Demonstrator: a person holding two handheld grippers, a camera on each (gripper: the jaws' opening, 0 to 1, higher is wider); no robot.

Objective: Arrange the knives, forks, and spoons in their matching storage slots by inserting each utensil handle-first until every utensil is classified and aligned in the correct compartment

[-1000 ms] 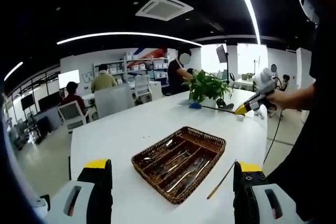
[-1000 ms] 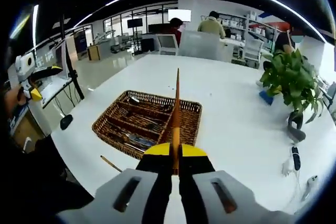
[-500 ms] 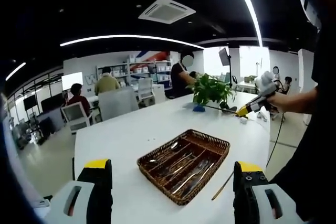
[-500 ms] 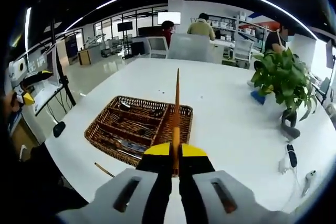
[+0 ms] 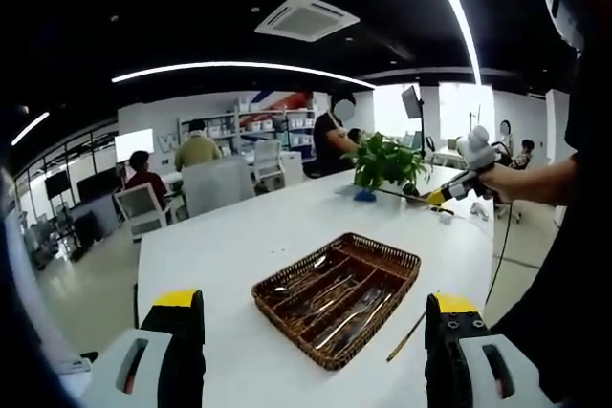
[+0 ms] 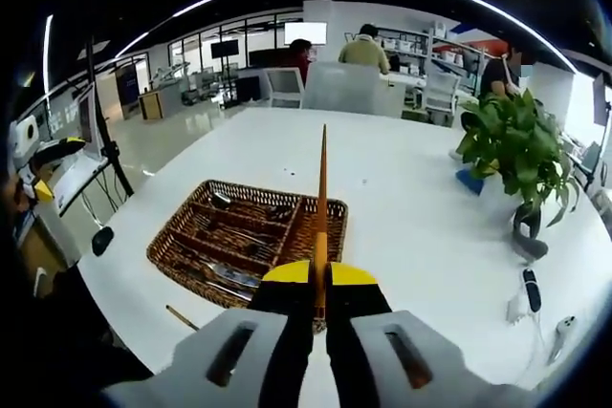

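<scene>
Across a white office table (image 6: 421, 236), still clamping a wooden chopstick (image 6: 320, 203) in the right gripper (image 6: 320, 293) above the wicker cutlery tray (image 6: 251, 241), drifting slightly back, left gripper (image 5: 306, 332) hanging open, second chopstick (image 5: 406, 336) waiting beside the tray, unsorted.

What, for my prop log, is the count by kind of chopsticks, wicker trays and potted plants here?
Chopsticks: 2 (held chopstick in the right claw, loose chopstick beside the tray)
Wicker tray: 1
Potted plant: 1
Total: 4
</scene>
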